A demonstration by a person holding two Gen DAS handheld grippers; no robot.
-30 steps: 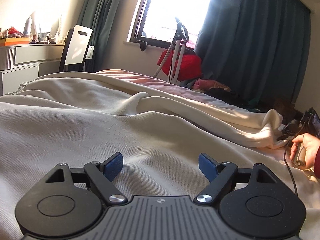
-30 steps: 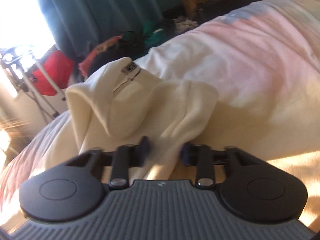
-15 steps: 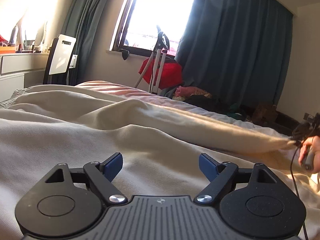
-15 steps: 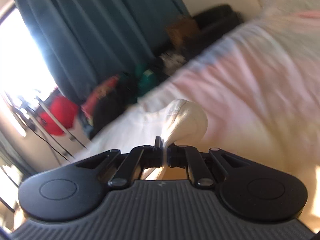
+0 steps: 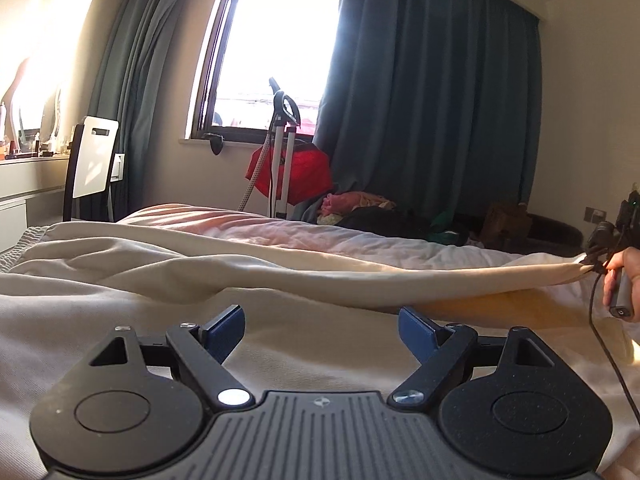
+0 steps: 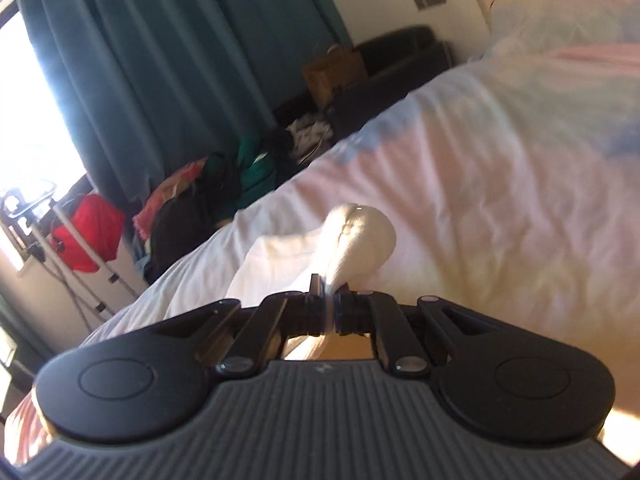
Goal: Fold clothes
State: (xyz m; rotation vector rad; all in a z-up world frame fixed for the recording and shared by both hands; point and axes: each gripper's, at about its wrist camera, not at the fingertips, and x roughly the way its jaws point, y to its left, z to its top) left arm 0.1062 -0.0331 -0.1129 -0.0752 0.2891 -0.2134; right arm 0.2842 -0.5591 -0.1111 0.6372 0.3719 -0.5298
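A cream garment [image 5: 168, 276] lies spread over the bed. One long part of it [image 5: 400, 276] is stretched taut to the right. My left gripper [image 5: 320, 324] is open and empty, low over the cream cloth near me. My right gripper [image 6: 329, 312] is shut on the garment's end, which bunches out beyond the jaws as a cream bulge [image 6: 360, 236]. In the left wrist view the right gripper [image 5: 596, 262] shows at the far right, held by a hand, with the cloth's tip in it.
The bed has a pink and white sheet [image 6: 500, 184]. Beyond the bed are a red bag on a stand [image 5: 292, 172], a pile of clothes on the floor [image 5: 368, 210], dark curtains [image 5: 432, 100], and a white chair [image 5: 94, 160] by a dresser at left.
My right gripper shut on the garment's end and pulled it to the right, drawing the crumpled part out straight and taut. My left gripper stayed open over the cloth and tilted upward.
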